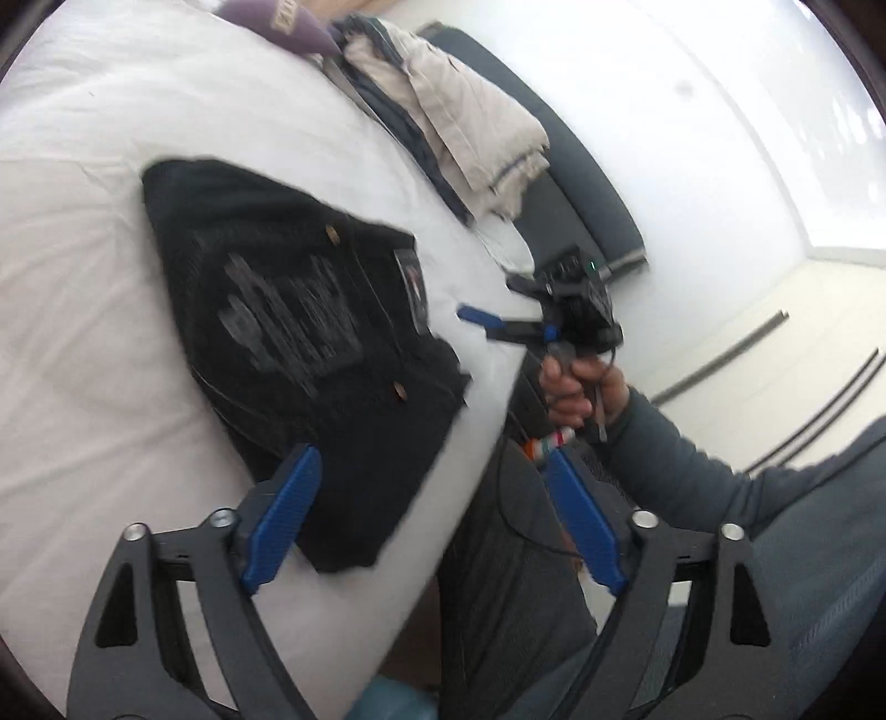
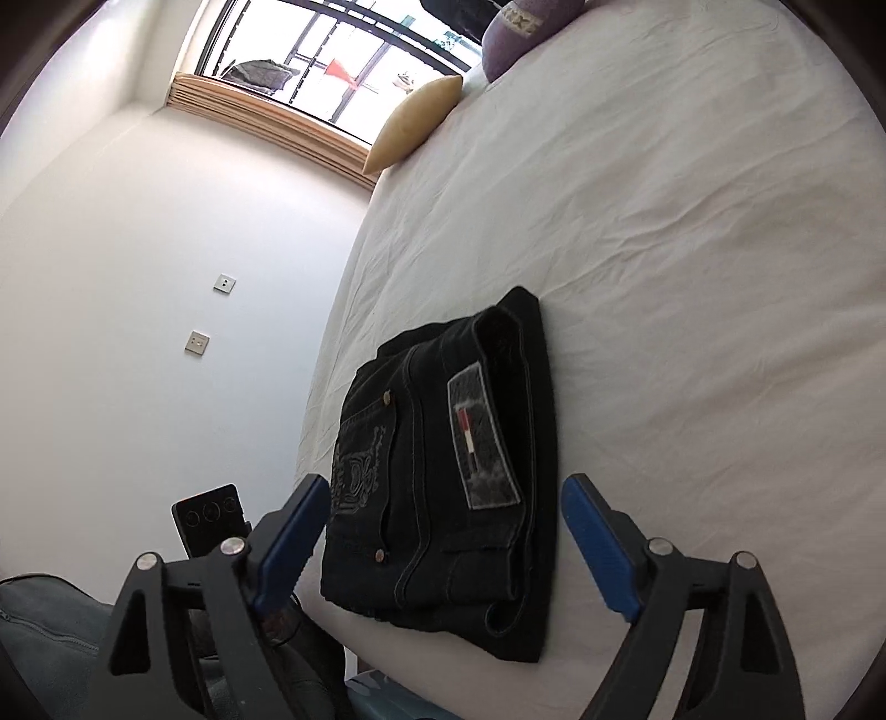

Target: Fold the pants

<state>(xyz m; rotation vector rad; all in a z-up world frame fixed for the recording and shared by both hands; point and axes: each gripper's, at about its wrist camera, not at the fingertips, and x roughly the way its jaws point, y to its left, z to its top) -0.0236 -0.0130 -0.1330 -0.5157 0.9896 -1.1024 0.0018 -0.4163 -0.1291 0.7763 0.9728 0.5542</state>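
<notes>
A pair of black jeans (image 2: 443, 476) lies folded into a compact rectangle near the edge of a white bed (image 2: 692, 277), back pocket and brand patch facing up. The jeans also show in the left wrist view (image 1: 310, 343), blurred. My right gripper (image 2: 443, 548) is open and empty, just short of the folded jeans, jaws wide on either side of them. My left gripper (image 1: 437, 509) is open and empty, above the near corner of the jeans. The right gripper also shows in the left wrist view (image 1: 487, 321), held off the bed edge.
A stack of folded beige and navy clothes (image 1: 454, 116) sits at the far bed edge. A purple pillow (image 2: 515, 33) and a tan cushion (image 2: 415, 122) lie at the head of the bed. A dark bench (image 1: 581, 183) stands beside the bed.
</notes>
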